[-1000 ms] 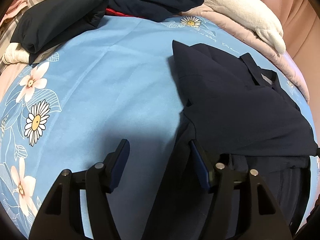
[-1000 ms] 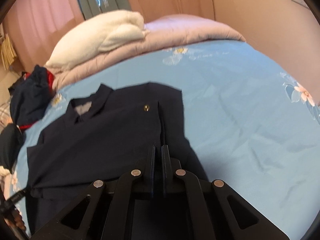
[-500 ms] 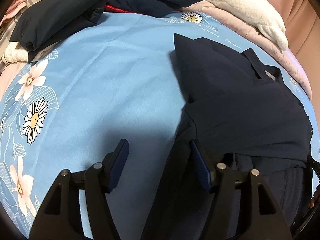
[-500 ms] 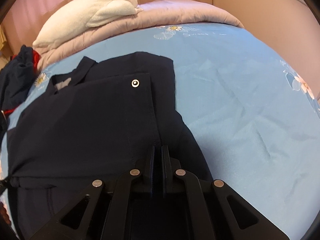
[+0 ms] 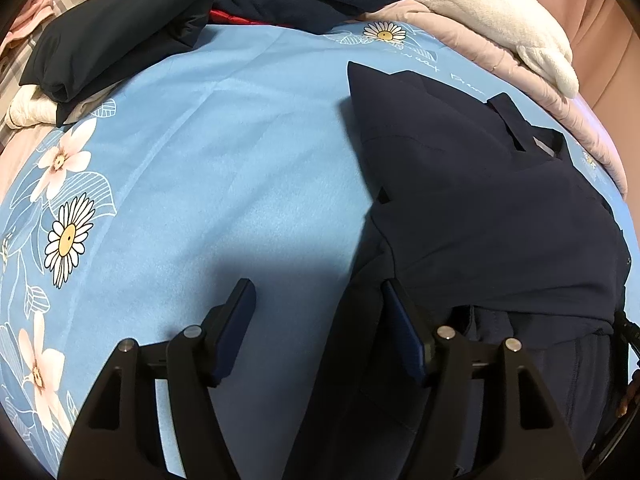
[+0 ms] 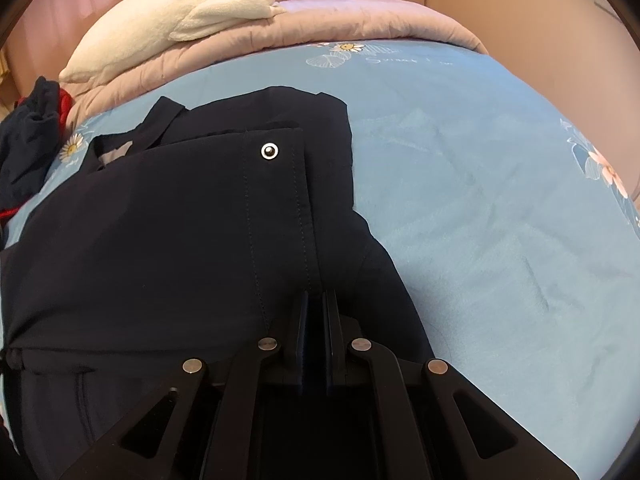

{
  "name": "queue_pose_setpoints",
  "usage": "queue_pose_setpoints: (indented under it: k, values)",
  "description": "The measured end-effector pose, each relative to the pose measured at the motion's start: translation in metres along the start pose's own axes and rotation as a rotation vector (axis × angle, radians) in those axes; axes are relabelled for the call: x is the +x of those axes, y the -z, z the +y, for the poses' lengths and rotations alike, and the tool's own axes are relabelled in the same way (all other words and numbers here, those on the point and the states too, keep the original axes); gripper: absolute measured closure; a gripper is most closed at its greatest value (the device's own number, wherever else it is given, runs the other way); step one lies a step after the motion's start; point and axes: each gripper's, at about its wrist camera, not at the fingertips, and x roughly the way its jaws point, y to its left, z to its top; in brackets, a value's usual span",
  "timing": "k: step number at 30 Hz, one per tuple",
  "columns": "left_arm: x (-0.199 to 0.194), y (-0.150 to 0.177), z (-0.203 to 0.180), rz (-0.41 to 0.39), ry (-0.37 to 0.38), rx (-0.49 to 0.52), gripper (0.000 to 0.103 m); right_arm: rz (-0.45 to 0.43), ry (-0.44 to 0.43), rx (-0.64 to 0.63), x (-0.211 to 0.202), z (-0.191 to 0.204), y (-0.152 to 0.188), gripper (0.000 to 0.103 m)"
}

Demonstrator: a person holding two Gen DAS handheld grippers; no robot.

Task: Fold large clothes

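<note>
The left gripper (image 5: pixel 318 320) stands spread at the bottom of its frame, nothing pinched. The right gripper (image 6: pixel 316 320), pressed together, pinches the navy jacket (image 6: pixel 180 232), which lies centre-left on the blue floral sheet (image 6: pixel 480 220).

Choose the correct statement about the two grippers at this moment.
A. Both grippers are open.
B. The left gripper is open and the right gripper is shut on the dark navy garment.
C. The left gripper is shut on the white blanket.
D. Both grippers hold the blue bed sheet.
B: the left gripper stands wide open, pinching nothing, while the right gripper is closed on a fold of the dark navy garment.
</note>
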Motion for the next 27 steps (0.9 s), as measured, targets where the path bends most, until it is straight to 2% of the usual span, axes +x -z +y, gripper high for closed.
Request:
queue_pose_setpoints:
  k: [8,14,21,24,25,26,27]
  values:
    - [0.001,0.001,-0.001,-0.008,-0.010,0.004,0.035,-0.002,0.008,-0.005,0.001,-0.001,-0.002,0.101]
    - [-0.001,0.003,0.004,-0.001,0.021,-0.028,0.034,-0.004,0.023,0.006,0.001,0.002,-0.002,0.101]
    - [-0.024,0.009,0.000,-0.014,0.040,-0.016,0.034,-0.006,0.035,-0.003,-0.011,0.005,-0.007,0.100]
    - [-0.047,0.012,-0.003,-0.059,0.059,-0.004,0.028,-0.030,0.028,0.007,-0.031,0.005,-0.008,0.090]
    - [-0.054,0.012,-0.004,-0.074,0.068,-0.002,0.027,-0.048,0.021,0.005,-0.042,0.005,-0.008,0.079]
    - [-0.063,0.013,-0.005,-0.091,0.080,0.002,0.026,-0.069,0.018,-0.003,-0.052,0.006,-0.008,0.064]
    - [-0.074,0.014,-0.006,-0.110,0.092,0.007,0.024,-0.089,0.018,-0.010,-0.061,0.007,-0.009,0.057]
